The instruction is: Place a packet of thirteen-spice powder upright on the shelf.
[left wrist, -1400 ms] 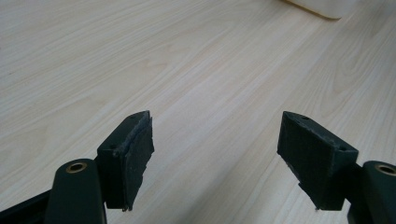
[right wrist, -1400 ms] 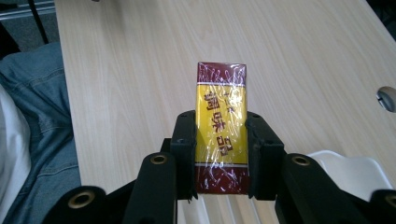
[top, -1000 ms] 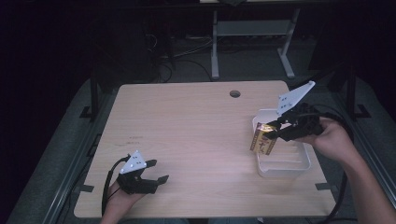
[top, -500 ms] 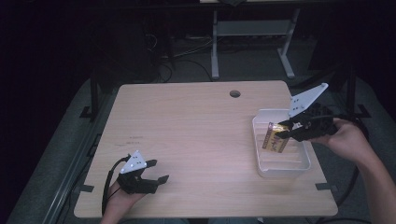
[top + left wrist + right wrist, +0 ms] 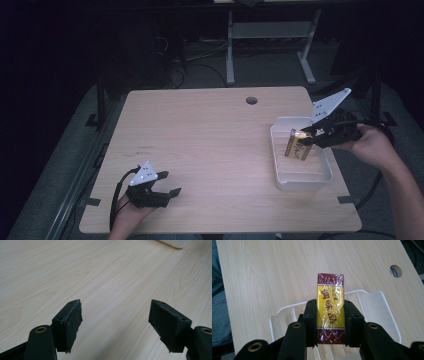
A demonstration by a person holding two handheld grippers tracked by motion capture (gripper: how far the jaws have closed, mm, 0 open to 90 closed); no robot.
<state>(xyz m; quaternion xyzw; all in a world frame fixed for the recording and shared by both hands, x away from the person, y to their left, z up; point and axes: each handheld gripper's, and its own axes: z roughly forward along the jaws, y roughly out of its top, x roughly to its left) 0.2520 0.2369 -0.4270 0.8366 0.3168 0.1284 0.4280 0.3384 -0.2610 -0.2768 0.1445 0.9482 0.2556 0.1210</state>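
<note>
— What is the right gripper [image 5: 309, 139] doing?

— It is gripping a yellow and dark-red packet [image 5: 298, 144] wrapped in shiny film, its jaws pressing on the packet's two long sides. In the right gripper view the packet [image 5: 330, 308] is standing lengthwise between the jaws, with red characters running down its yellow middle (I cannot read them reliably).

— And where is the packet sitting?

— It is hanging over the clear plastic tray [image 5: 301, 179] near the table's [image 5: 210, 135] right edge, tilted, its lower end down inside the tray's far half. Whether it is touching the tray floor, I cannot tell. The person's right hand [image 5: 367, 142] is reaching in from the right side.

— The left gripper [image 5: 162, 190]?

— It is resting low at the table's near left corner, well apart from the tray, with the left hand [image 5: 131, 216] behind it. In the left gripper view its jaws are standing wide apart and holding nothing, with bare pale wood [image 5: 105, 277] showing between them.
</note>
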